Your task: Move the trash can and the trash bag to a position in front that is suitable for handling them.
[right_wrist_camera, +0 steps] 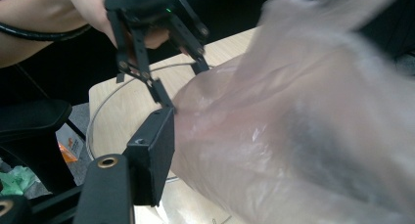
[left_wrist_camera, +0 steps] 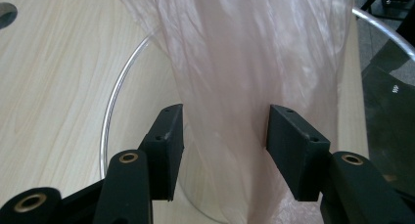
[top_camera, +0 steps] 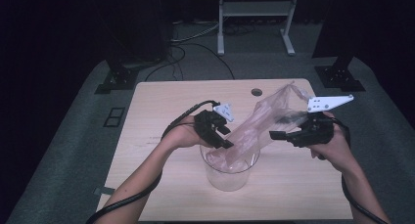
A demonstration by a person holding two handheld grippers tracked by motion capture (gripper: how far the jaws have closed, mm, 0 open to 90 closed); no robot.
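Trailing from clear jar (top_camera: 229, 174): crinkled translucent pinkish plastic bag (top_camera: 266, 117).

One plastic bag (top_camera: 264, 123), one jar (top_camera: 229, 172) (clear glass).

Dark room, grey carpet (top_camera: 63, 150), wooden table (top_camera: 161, 101), white frame (top_camera: 254, 11) behind.

Colours on the surface
The bag (top_camera: 266, 121) was translucent pinkish, the jar (top_camera: 228, 172) clear, the surface (top_camera: 161, 106) pale woodgrain, the carpet (top_camera: 73, 136) grey.
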